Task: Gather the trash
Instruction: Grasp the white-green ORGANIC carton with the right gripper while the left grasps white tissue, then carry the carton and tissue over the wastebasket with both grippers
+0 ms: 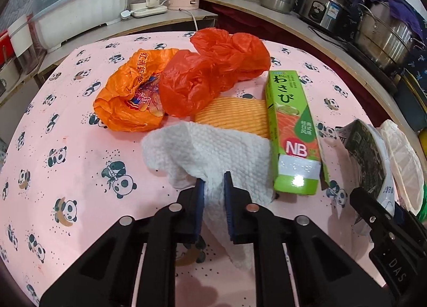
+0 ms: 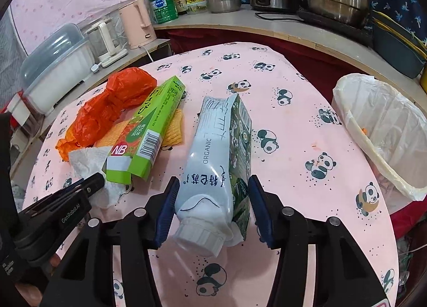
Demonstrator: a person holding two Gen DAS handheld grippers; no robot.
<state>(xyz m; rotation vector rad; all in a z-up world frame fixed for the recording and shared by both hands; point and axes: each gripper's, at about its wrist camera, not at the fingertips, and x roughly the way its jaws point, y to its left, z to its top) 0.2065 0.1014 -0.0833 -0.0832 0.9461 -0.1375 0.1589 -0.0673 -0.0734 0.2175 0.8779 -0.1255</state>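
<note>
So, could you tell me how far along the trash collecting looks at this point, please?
Little looks done: the lined bin holds only scraps. In hand: the left tongs are shut on the paper towel, and the right tongs straddle the squashed milk carton, the left pad touching it and the right just clear. Left on the table: the green box, red bag, orange bag and yellow cloth.

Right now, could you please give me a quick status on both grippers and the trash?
Left gripper shut on white paper towel. Right gripper straddling crushed white milk carton, grip unconfirmed. Lined bin at table's right edge, path clear.
</note>
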